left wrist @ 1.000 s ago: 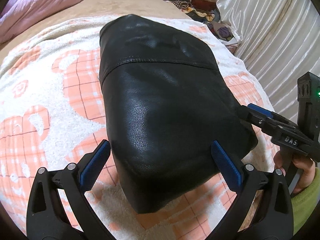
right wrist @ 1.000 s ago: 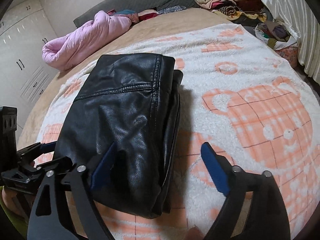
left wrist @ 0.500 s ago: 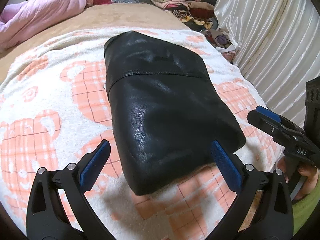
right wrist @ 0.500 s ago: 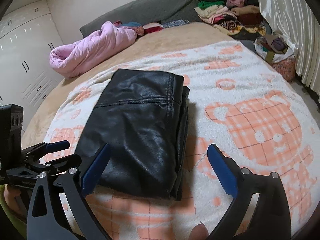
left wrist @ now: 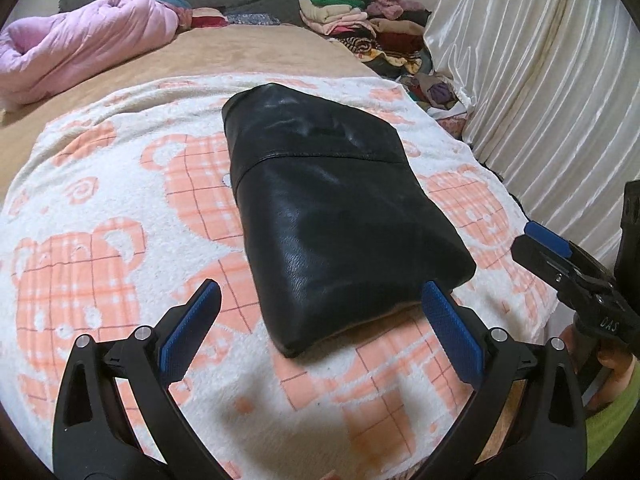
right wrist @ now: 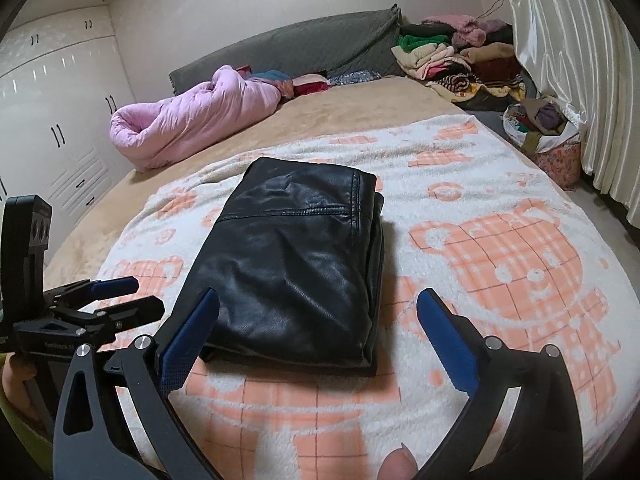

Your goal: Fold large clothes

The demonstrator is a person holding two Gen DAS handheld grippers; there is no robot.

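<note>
A: Right, surroundings: what do you list around your piece?

B: Pink quilt (right wrist: 192, 120) far left, heap of clothes (right wrist: 460, 60) by the curtain (left wrist: 540, 100); nothing lies between you and the piece.

A: And the black leather garment (right wrist: 296, 264)?

B: Folded into a thick, glossy rectangle, lying on the bear-print blanket (right wrist: 500, 248) on the bed. Your left gripper (left wrist: 320, 336) and right gripper (right wrist: 316, 336) both have fingers spread wide, empty, just short of its near edge.
</note>
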